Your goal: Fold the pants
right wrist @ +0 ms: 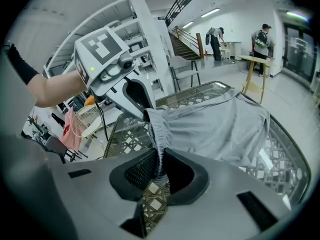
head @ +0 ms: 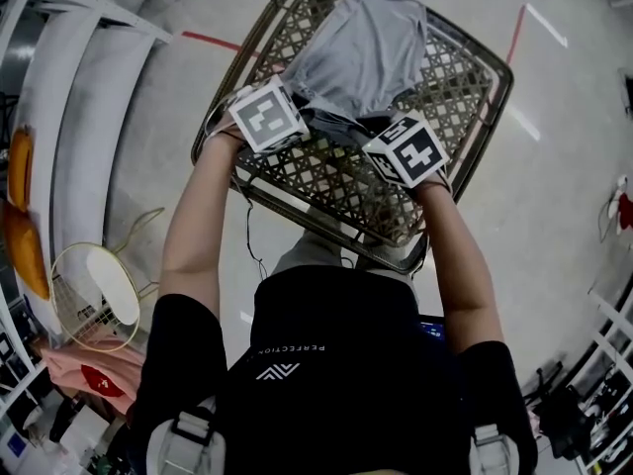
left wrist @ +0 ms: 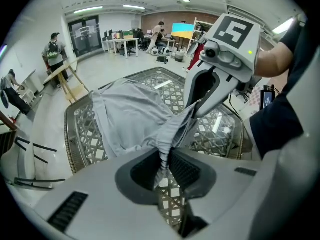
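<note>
Pants: the grey pants [head: 366, 47] lie spread over the far half of the woven lattice worktop [head: 326, 176]. The waistband end is raised toward the person, and the far part rests rumpled on the weave.

Left gripper: the left gripper [left wrist: 164, 164] has narrow jaws pinched on a gathered bit of the elastic waistband [left wrist: 172, 134]. Cloth fills the gap between the pads.

Right gripper: the right gripper [right wrist: 160, 166] has its jaws nearly together on another bunched stretch of the same waistband. The fabric hangs from it in a tight pleat.

Spacing: the two grippers sit close beside each other over the middle of the worktop, with the waistband slack and folded between them.

Step, as I judge it: the waist end is being carried to set up a fold.

Risk, slip: each hold is only on a thin ridge of elastic. A sharp tug, or the drag of the trailing cloth, could pull it out of the jaws.

Risk, snag: the open weave and raised rim [head: 465, 156] could catch the fabric.

Risk, crooked fold: with the waistband bunched and the far part rumpled, the layers could land uneven unless the band is drawn taut first.
</note>
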